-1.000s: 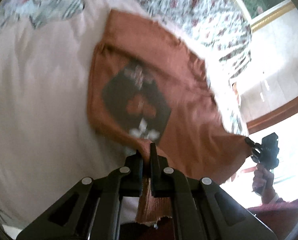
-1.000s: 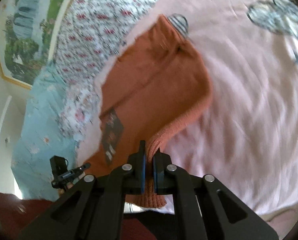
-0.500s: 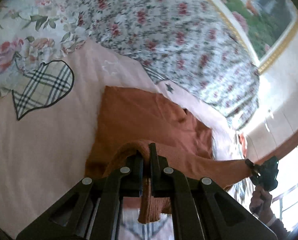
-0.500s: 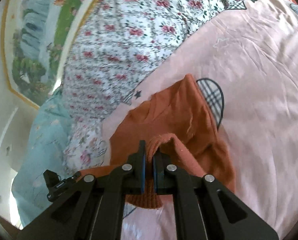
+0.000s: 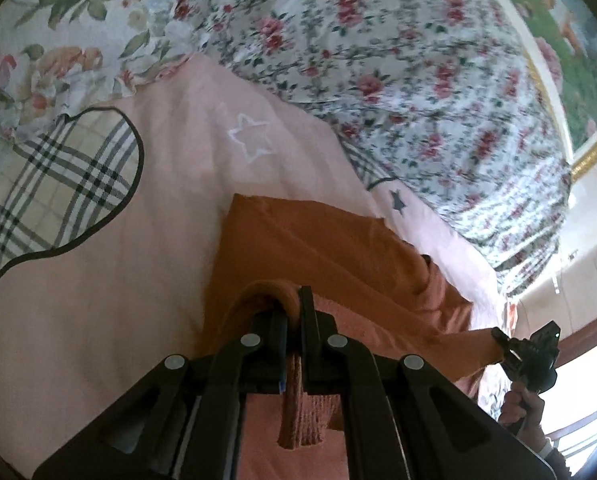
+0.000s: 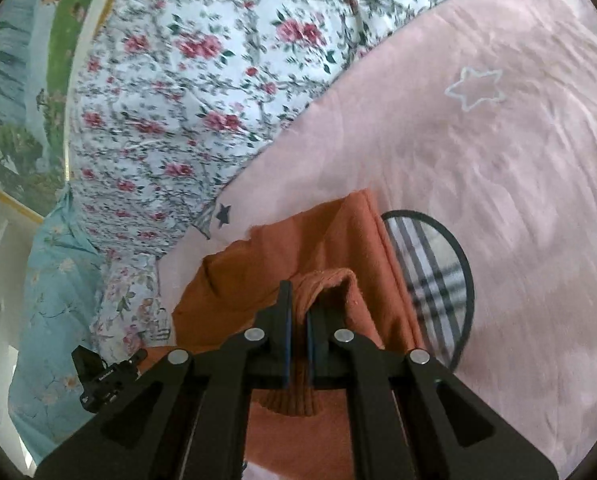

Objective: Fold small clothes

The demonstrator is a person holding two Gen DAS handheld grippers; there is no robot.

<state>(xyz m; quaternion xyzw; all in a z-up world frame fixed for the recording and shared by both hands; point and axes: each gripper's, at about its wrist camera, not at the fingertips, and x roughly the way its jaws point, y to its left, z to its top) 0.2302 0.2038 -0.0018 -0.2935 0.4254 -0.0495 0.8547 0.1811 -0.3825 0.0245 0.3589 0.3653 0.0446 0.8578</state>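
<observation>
A small rust-orange sweater lies on a pink bedspread, its near ribbed hem lifted and folded over toward the far end. My left gripper is shut on one corner of the ribbed hem. My right gripper is shut on the other hem corner; the sweater spreads beyond it. The right gripper also shows in the left wrist view, pinching the stretched hem. The left gripper shows in the right wrist view. The sweater's front print is hidden under the fold.
The pink bedspread carries plaid heart patches and stitched stars. A floral quilt is bunched along the far side. A light blue floral cloth and a framed landscape picture lie beyond.
Both grippers have carried the hem forward and down over the sweater, covering the dark front print. The garment went from hanging stretched out to lying folded on the bedspread.
</observation>
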